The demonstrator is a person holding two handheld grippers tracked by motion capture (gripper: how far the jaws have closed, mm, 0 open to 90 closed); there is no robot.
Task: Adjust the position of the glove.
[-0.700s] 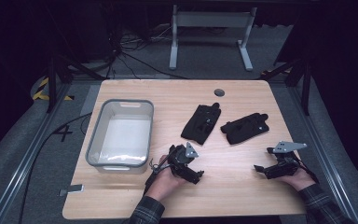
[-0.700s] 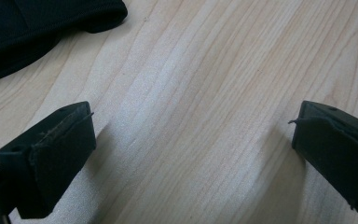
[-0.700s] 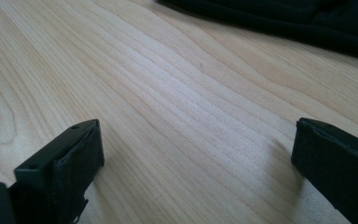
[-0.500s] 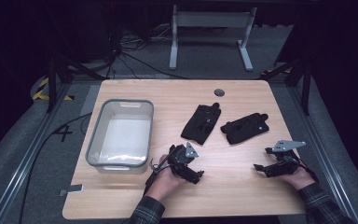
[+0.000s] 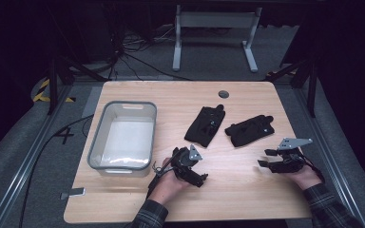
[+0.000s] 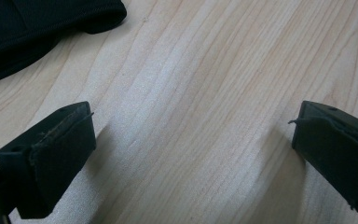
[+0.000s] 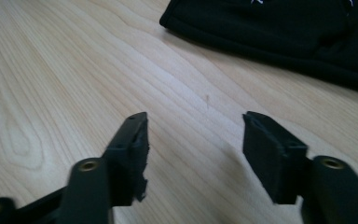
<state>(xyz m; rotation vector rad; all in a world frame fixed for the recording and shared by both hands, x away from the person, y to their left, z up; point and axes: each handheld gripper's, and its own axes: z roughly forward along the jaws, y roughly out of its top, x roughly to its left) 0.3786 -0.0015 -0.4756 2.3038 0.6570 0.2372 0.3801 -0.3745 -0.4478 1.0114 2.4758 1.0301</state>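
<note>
Both grippers rest near the desk's (image 5: 123,209) front edge with nothing between their jaws: the left gripper (image 6: 191,154) gapes wide, the right gripper (image 7: 193,154) stands partly open. Beyond them toward mid-desk lie two black gloves, the left glove (image 5: 205,126) just beyond the left gripper, the right glove (image 5: 249,130) just beside it. A grey bin (image 5: 95,152) sits along the left edge.

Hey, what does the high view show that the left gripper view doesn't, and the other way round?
High view alone: the clear bin at the table's left, two black gloves, the left glove and the right glove, both hands and the right tool, open with nothing in it. Left gripper view alone: the left tool's worn pads up close, spread wide over bare wood grain. Shared: the wooden table, the left tool, and a black glove, seen as one corner at that view's upper left; which glove, I cannot tell.
</note>
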